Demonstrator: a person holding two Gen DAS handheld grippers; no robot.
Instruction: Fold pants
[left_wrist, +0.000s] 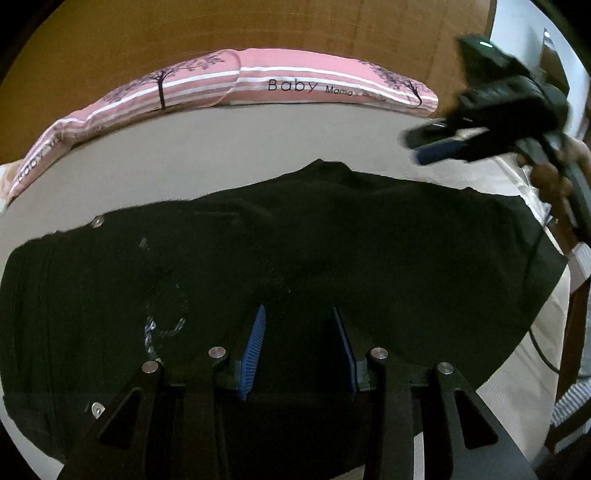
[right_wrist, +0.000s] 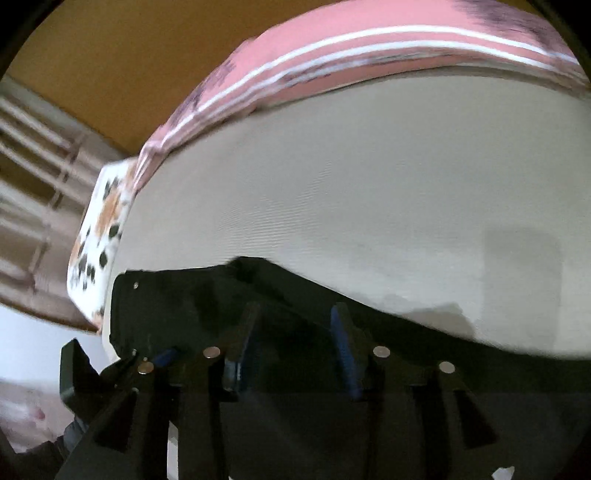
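Observation:
Black pants (left_wrist: 295, 251) lie spread across a beige bed sheet (left_wrist: 229, 144), with metal rivets and a pale print near the left end. My left gripper (left_wrist: 299, 317) is open just above the pants' near part, its blue pads apart with nothing between them. My right gripper (left_wrist: 419, 146) shows at the upper right in the left wrist view, raised above the pants' right end. In the right wrist view my right gripper (right_wrist: 295, 317) is open over the pants (right_wrist: 192, 295), and the left gripper (right_wrist: 122, 365) shows at the lower left.
A pink striped pillow (left_wrist: 258, 85) printed "Baby" lies along the far edge of the bed against a wooden headboard (left_wrist: 258, 26). A spotted white cloth (right_wrist: 99, 229) lies at the bed's left corner. A cable (left_wrist: 539, 343) hangs at the right.

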